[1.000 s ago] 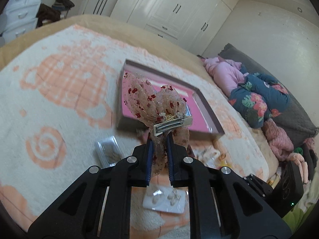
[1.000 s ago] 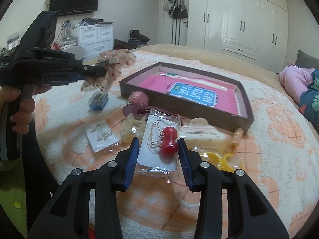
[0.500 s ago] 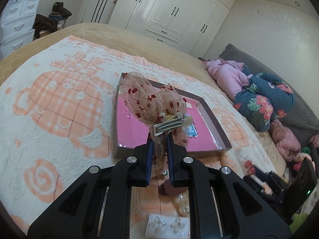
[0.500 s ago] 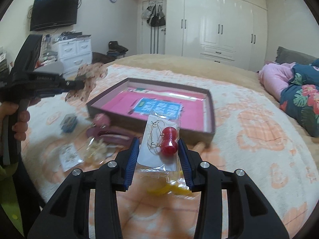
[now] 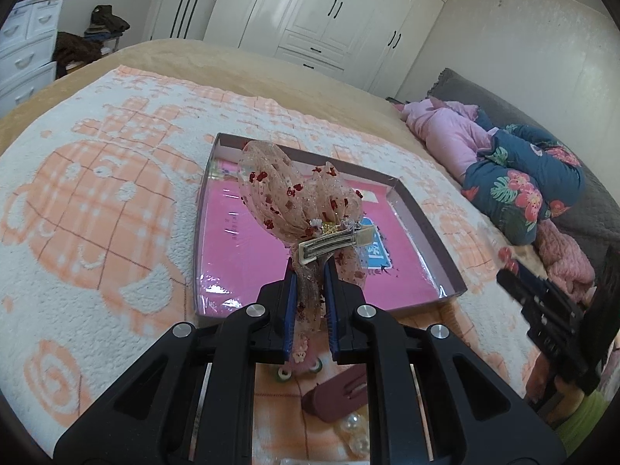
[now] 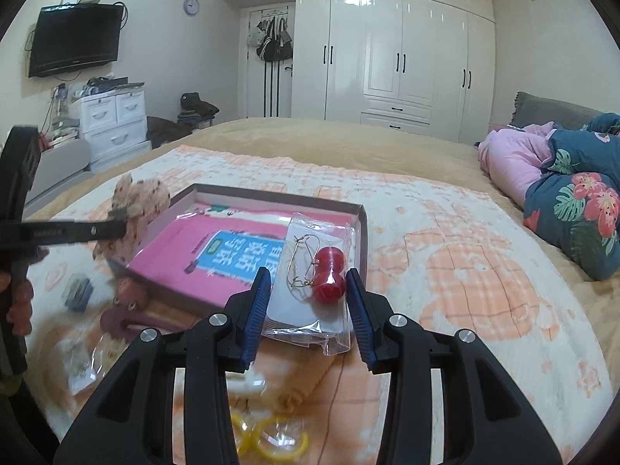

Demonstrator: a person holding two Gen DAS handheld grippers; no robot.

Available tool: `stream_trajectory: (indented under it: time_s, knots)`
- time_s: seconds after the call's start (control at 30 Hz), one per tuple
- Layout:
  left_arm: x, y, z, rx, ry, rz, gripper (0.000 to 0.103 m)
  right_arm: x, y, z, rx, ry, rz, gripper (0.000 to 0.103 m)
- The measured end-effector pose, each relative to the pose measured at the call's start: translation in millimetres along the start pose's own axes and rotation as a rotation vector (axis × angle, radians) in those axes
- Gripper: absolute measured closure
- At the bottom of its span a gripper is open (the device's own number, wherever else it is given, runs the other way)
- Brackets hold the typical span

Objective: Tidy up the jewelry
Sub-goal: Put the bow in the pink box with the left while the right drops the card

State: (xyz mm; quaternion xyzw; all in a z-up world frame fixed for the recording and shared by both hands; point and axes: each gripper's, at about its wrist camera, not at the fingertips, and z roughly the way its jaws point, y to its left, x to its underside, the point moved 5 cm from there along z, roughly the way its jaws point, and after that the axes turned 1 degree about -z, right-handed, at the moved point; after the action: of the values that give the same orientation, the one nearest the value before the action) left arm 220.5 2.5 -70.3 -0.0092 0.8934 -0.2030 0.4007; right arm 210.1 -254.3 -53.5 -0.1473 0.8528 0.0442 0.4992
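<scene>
White wardrobes back a bed [image 5: 128, 89] spread with an orange-patterned blanket, where a shallow box [image 5: 428, 228] with a pink liner waits. The left tool [image 5: 310, 267] pinches the tulle tail of a bow hair clip [image 5: 306, 209], hanging over the box. The right tool [image 6: 308, 277] clamps a bagged red-bead earring card [image 6: 310, 275] above the box's near corner. Best to lower each flat onto bare liner, apart, then release slowly.
</scene>
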Motion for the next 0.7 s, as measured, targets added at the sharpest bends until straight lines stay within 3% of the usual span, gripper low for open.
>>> stream_trajectory:
  time_s: [0.5,0.7]
  knots:
    - [-4,13,29,-0.046,0.041,0.004,0.093,-14,2,51,0.005,0.054,-0.006,0.065]
    - [-3,16,31,-0.062,0.044,0.012,0.086,-9,3,69,0.001,0.098,0.009,0.065]
